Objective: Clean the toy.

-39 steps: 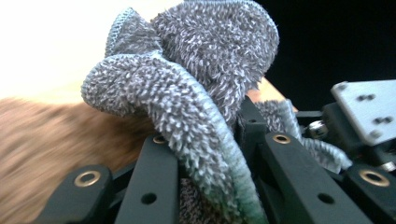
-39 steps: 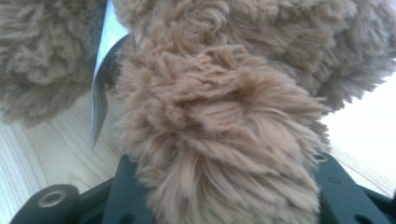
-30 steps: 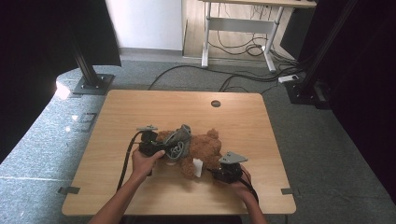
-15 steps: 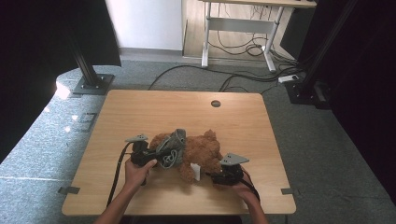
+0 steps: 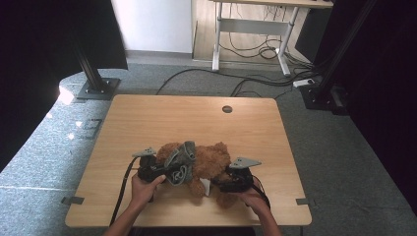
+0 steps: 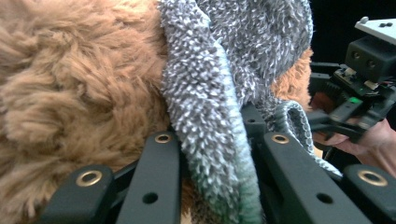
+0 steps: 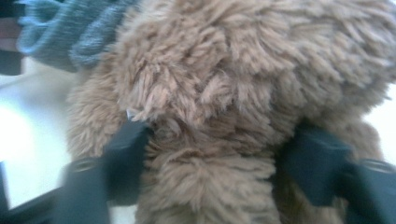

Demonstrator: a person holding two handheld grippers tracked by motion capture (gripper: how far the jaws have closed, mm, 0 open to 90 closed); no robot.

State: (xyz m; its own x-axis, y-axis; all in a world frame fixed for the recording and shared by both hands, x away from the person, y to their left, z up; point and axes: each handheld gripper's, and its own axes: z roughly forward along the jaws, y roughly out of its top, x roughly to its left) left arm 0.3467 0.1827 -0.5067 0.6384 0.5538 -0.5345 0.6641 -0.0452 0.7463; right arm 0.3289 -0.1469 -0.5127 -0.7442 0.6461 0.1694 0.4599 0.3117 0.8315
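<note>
A brown teddy bear (image 5: 212, 160) lies on the wooden table (image 5: 162, 118), near its front edge. A grey knitted cloth (image 5: 181, 158) is wrapped over the bear's left part. In the left gripper view a fold of this grey knit (image 6: 210, 116) runs between the two black jaws, and my left gripper (image 6: 219, 140) is shut on it, with brown fur (image 6: 79, 84) beside it. My left gripper (image 5: 167, 172) sits at the bear's left. At the bear's right, my right gripper (image 5: 220, 184) presses into the plush. Its jaws clasp a thick bulge of brown fur (image 7: 210, 154).
The other hand-held gripper (image 6: 364, 84) shows behind the bear in the left gripper view. A round hole (image 5: 226, 109) is in the table's far side. Cables (image 5: 123, 191) trail from the grippers toward the front edge. Stand bases and a desk frame sit on the floor beyond.
My left gripper has drawn back toward the front left with the grey knit in it. The right gripper has hardly moved on the bear.
</note>
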